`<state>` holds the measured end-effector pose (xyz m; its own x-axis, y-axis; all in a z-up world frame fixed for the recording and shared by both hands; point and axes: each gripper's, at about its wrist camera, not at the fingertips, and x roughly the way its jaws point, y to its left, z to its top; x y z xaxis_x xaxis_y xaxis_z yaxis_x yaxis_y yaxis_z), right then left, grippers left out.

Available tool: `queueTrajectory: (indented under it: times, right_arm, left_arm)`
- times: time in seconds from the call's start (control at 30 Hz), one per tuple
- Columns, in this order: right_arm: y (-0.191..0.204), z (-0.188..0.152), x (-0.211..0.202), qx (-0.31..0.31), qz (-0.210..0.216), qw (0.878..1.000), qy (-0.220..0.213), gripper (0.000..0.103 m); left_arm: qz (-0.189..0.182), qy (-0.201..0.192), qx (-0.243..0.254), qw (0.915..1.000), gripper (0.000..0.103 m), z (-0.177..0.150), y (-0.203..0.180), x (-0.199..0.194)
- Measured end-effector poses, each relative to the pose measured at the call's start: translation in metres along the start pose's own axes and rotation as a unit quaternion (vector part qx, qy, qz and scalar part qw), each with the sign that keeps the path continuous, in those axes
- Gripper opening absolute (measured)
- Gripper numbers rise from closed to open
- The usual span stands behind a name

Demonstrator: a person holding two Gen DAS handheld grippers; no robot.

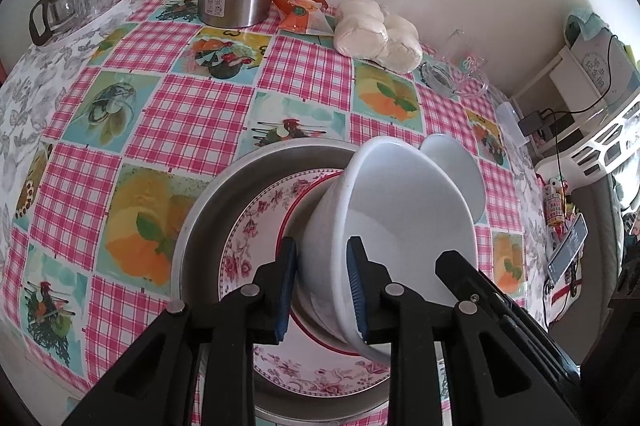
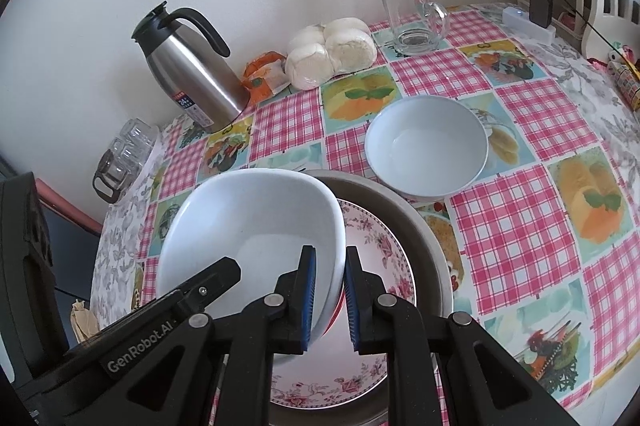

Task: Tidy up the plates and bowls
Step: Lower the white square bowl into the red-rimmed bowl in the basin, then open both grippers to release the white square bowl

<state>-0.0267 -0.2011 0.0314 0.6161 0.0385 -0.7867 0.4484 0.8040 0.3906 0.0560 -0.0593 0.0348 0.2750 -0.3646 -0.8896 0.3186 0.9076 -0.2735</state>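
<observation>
Two grippers on one white bowl point(image 1: 400, 226) right now. Our left gripper point(image 1: 322, 290) pinches the bowl's wall at the rim, one blue pad inside, one outside. Our right gripper point(image 2: 330, 302) clamps the opposite side of that rim the same way, pads straddling the wall. Both sets of tongs are closed on the bowl, none free.

The bowl hangs tilted just ahead of both tongs, above a floral plate point(image 1: 256, 226) that lies inside a metal pan point(image 1: 200, 218). Whether its foot touches the plate we cannot tell. A second white bowl point(image 2: 426, 146) sits flat on the checked tablecloth point(image 2: 520, 226), farther out and right of the right tongs, just beyond the pan.

Handling, as we judge it: glazed, stiff, smooth, probably ceramic or melamine, so slippery between pads and likely to chip if dropped. The rim is the only real hold; opposite sides keep it from swinging.

Pose: both grippers point forward and down over the pan, close together, left one visible at the left of the right wrist view.

Likely step: setting this bowl on the plate or stacking it with the other.
</observation>
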Motion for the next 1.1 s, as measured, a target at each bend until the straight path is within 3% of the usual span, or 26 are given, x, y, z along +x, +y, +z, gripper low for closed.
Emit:
queueTrajectory:
  times: [0.27, 0.4, 0.47, 0.97, 1.03, 1.1]
  right_arm:
    - [-0.002, 0.0, 0.001, 0.005, 0.001, 1.0, 0.003, 0.017]
    - [-0.002, 0.001, 0.0, 0.005, 0.01, 1.0, 0.001, 0.018]
    - [0.001, 0.0, -0.002, -0.001, 0.003, 1.0, -0.003, 0.018]
    - [0.003, 0.002, -0.009, -0.005, -0.002, 1.0, -0.011, 0.018]
    - [0.003, 0.003, -0.014, -0.005, -0.003, 1.0, -0.018, 0.032]
    - [0.003, 0.004, -0.019, -0.006, -0.01, 1.0, -0.027, 0.054]
  left_arm:
    - [0.013, -0.003, 0.019, 0.9997, 0.031, -0.001, -0.005, -0.005]
    - [0.03, -0.021, 0.035, 0.9987, 0.047, -0.001, -0.008, -0.014]
    - [0.043, -0.029, 0.043, 0.9977, 0.047, -0.001, -0.009, -0.016]
    - [0.032, -0.028, 0.019, 0.9989, 0.047, 0.0, -0.001, -0.015]
    - [0.031, -0.032, 0.009, 0.9989, 0.048, 0.001, 0.003, -0.018]
    - [0.031, -0.039, -0.002, 0.9987, 0.055, 0.002, 0.006, -0.022]
